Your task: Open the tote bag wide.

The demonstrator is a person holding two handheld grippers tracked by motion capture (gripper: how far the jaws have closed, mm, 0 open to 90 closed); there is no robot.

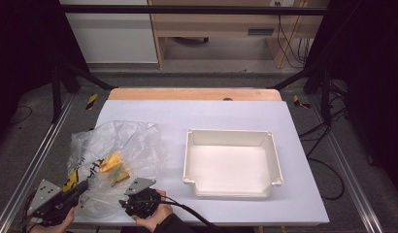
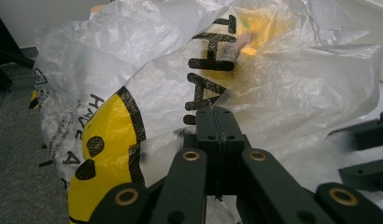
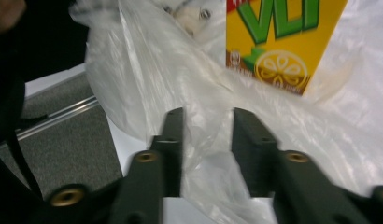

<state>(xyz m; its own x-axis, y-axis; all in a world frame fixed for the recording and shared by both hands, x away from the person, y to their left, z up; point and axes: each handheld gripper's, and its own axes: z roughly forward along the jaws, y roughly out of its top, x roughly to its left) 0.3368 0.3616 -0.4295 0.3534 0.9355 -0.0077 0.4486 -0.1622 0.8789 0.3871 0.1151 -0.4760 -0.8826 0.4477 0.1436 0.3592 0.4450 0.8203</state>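
A crumpled clear plastic bag (image 1: 120,145) with a yellow smiley print lies on the left of the white table. Inside it is a yellow drink carton (image 1: 113,163), which appears close up through the film in the right gripper view as the carton (image 3: 283,42) with green lettering. My left gripper (image 1: 83,185) is at the bag's near left corner. Its jaws (image 2: 216,119) are pressed together, with the bag's film (image 2: 147,88) pinched at their tip. My right gripper (image 1: 130,195) sits at the bag's near edge. It stands open (image 3: 207,122), with loose bag film (image 3: 199,154) between its jaws.
An empty white rectangular tray (image 1: 276,160) rests on the table to the right of the bag. The table's near edge runs just under both hands. Metal rails and grey floor flank the table; a wooden strip borders its far edge.
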